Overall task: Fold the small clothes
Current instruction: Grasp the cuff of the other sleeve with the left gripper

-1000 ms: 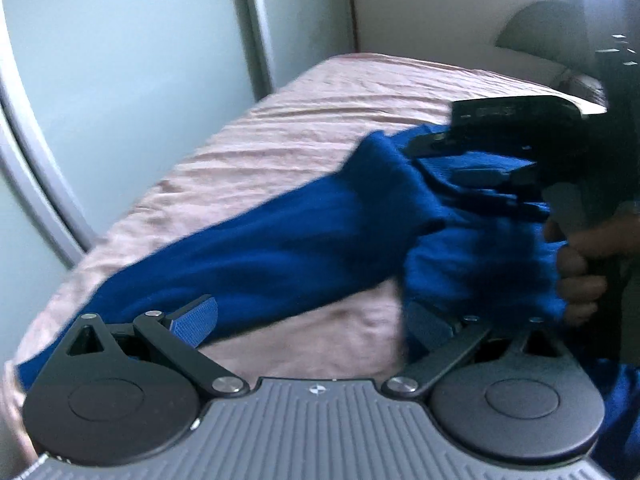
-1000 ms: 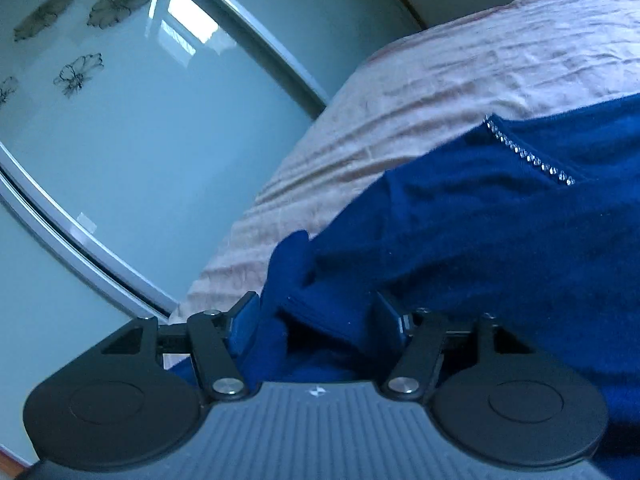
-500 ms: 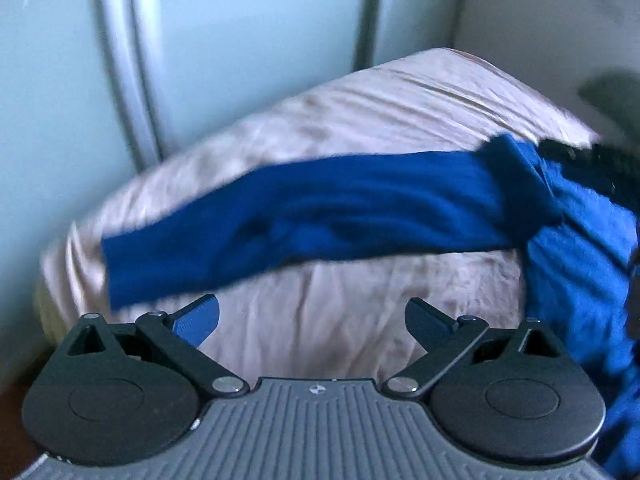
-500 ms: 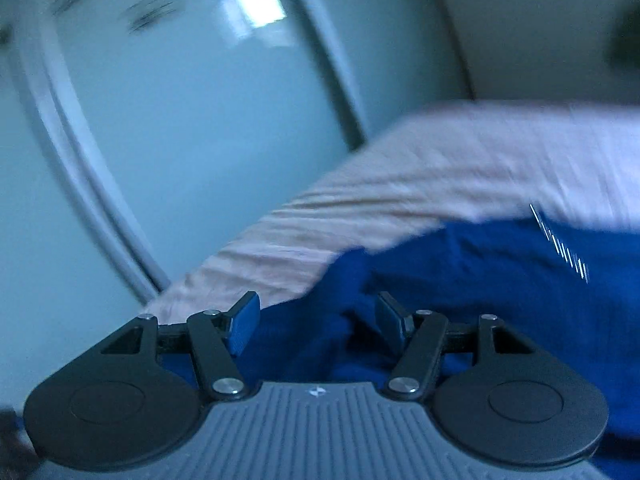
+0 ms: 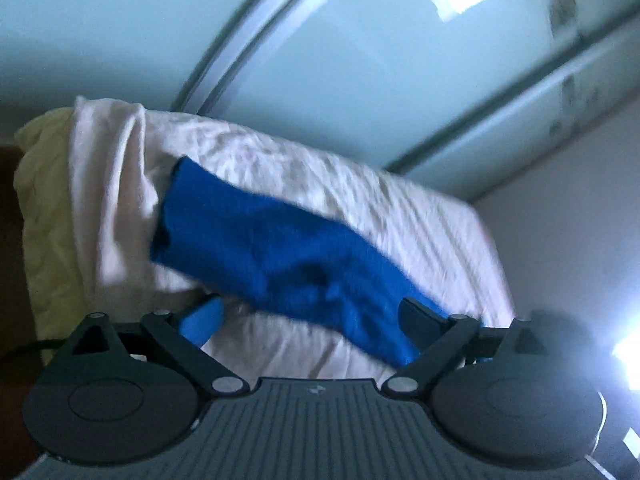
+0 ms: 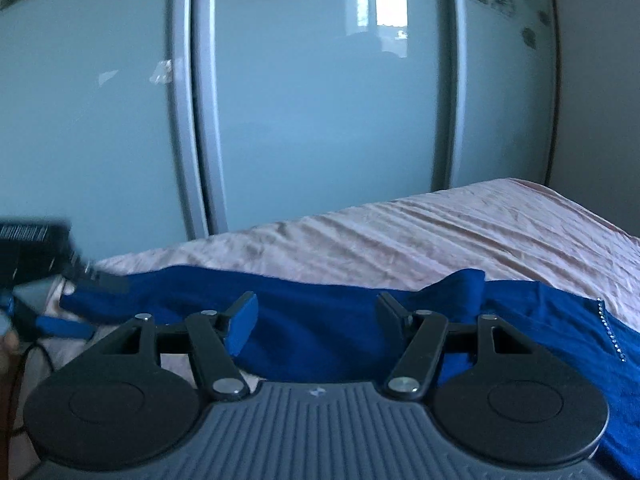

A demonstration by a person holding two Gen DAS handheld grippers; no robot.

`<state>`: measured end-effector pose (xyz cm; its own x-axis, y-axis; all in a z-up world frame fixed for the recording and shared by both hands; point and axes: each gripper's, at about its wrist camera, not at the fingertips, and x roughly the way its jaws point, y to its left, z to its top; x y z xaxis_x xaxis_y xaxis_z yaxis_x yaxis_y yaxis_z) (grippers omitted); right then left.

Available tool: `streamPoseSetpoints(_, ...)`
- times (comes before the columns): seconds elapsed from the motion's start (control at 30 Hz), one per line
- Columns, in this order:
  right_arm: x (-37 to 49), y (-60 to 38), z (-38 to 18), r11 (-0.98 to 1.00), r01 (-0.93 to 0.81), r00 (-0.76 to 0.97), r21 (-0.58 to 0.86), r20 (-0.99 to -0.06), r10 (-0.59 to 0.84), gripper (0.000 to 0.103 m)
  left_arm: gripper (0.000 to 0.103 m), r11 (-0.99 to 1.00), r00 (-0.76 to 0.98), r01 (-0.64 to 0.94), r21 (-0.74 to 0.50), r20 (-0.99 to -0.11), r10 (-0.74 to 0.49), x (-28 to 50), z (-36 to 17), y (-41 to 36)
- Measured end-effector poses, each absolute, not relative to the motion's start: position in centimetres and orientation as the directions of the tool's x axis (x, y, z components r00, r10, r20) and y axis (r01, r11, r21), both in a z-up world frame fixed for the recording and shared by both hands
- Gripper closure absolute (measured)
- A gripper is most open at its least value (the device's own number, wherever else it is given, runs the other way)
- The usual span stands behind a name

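A blue knit garment lies on the pale pink bed sheet [image 5: 304, 184]. Its long sleeve [image 5: 272, 252] stretches across the bed toward the bed's corner in the left wrist view. My left gripper [image 5: 308, 318] is open and empty just above the sleeve. In the right wrist view the sleeve [image 6: 320, 320] runs left to right and the garment's body with a rhinestone trim [image 6: 612, 332] lies at the right. My right gripper [image 6: 318, 320] is open over the sleeve, holding nothing. The left gripper [image 6: 52, 264] shows blurred at the far left there.
Frosted sliding wardrobe doors [image 6: 320, 100] with grey frames stand close behind the bed. A yellowish mattress edge [image 5: 48, 208] shows at the bed's corner. A white wall [image 5: 568, 248] is at the right.
The right gripper has let go of the blue fabric and opened wider. The left gripper has swung left along the sleeve toward the bed's corner. Both views have turned toward the wardrobe.
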<state>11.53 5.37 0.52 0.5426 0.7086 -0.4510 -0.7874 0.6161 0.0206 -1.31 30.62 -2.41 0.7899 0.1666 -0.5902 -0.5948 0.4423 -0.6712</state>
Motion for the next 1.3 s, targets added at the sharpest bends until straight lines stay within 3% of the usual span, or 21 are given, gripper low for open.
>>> streamPoseSetpoints(0.2, 10.8, 5.2, 0.2, 0.61, -0.792, 0.54, 0.013, -0.451, 0.711, 0.039, 0.017, 0.331, 0.813, -0.582, -0.743, -0.543, 0.209, -1.5, -2.9, 32.9)
streamPoseSetpoints(0.23, 10.9, 5.1, 0.3, 0.614, -0.789, 0.543, 0.016, -0.448, 0.71, 0.039, 0.022, 0.322, 0.811, -0.585, -0.745, -0.542, 0.22, -1.4, -2.9, 33.1)
streamPoseSetpoints(0.4, 11.1, 4.3, 0.4, 0.628, -0.778, 0.562, 0.006, -0.44, 0.7, 0.039, 0.054, 0.29, 0.78, -0.625, -0.725, -0.569, 0.26, -1.6, -3.3, 34.0)
streamPoseSetpoints(0.53, 11.9, 3.2, 0.7, 0.662, -0.749, 0.599, -0.011, -0.437, 0.67, 0.038, 0.095, 0.307, 0.784, -0.621, -0.722, -0.573, 0.238, -1.6, -3.6, 34.4)
streamPoseSetpoints(0.63, 13.3, 1.7, 0.6, 0.706, -0.708, 0.628, 0.019, -0.44, 0.642, 0.033, 0.094, 0.354, 0.785, -0.619, -0.701, -0.566, 0.25, -1.0, -3.5, 34.4)
streamPoseSetpoints(0.7, 14.3, 0.5, 0.5, 0.742, -0.669, 0.652, 0.044, -0.444, 0.614, 0.032, 0.099, 0.407, 0.783, -0.622, -0.669, -0.552, 0.289, -0.9, -2.7, 34.2)
streamPoseSetpoints(0.97, 18.1, -3.3, -0.4, 0.864, -0.493, 0.714, 0.098, -0.522, 0.467, 0.032, 0.1, 0.538, 0.727, -0.686, -0.49, -0.432, 0.534, 0.7, 2.9, 35.3)
streamPoseSetpoints(1.1, 19.1, -3.4, -1.9, 0.871, -0.485, 0.684, 0.08, -0.586, 0.434, 0.021, 0.1, 0.506, 0.683, -0.725, -0.468, -0.392, 0.616, 1.1, 4.5, 35.9)
streamPoseSetpoints(1.17, 19.4, -2.9, -2.8, 0.864, -0.498, 0.645, 0.066, -0.638, 0.42, 0.021, 0.1, 0.489, 0.663, -0.74, -0.461, -0.382, 0.644, 1.1, 5.1, 35.8)
streamPoseSetpoints(1.3, 18.7, -3.1, -2.7, 0.858, -0.508, 0.65, 0.08, -0.618, 0.442, 0.021, 0.1, 0.494, 0.67, -0.735, -0.464, -0.387, 0.633, 2.4, 6.4, 35.2)
